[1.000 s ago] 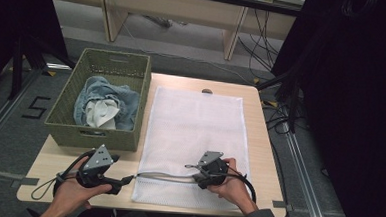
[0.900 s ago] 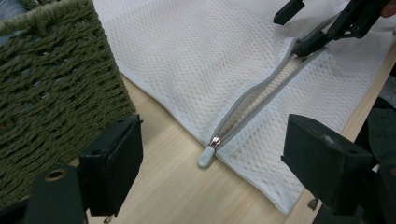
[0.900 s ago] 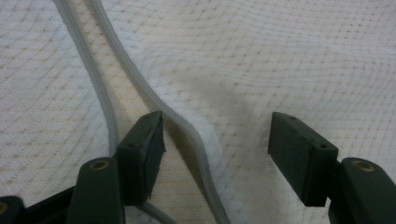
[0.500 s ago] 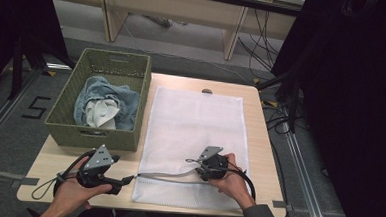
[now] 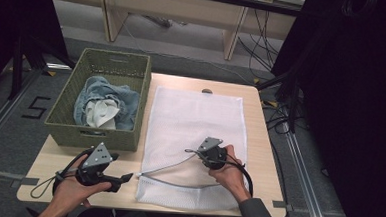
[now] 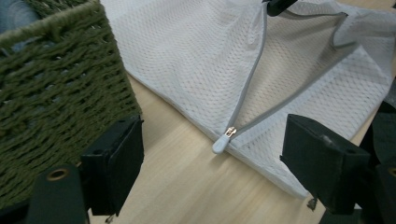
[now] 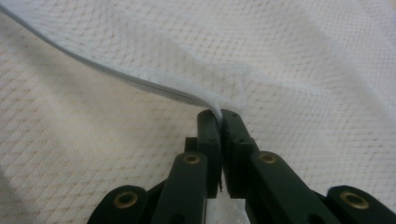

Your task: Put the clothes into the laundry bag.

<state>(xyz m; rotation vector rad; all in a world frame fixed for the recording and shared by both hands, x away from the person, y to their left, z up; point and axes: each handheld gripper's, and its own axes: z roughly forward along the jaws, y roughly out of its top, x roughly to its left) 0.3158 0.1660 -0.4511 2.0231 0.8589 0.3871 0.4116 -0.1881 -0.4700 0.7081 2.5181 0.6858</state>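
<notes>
Mesh laundry bag (image 5: 194, 133) spread flat on the surface (image 5: 259, 142), just beside the green basket (image 5: 101, 103) of clothes (image 5: 103, 106), zipper open along the near edge. Upper edge of the opening now pinched and lifted a little off the lower layer by the right tongs (image 7: 219, 114), just clenched from wide apart a second ago. Left tongs (image 6: 210, 172) released, jaws wide, resting low near the zipper pull (image 6: 223, 140) without touching it. Mouth of the bag probably about to be held open for loading.
</notes>
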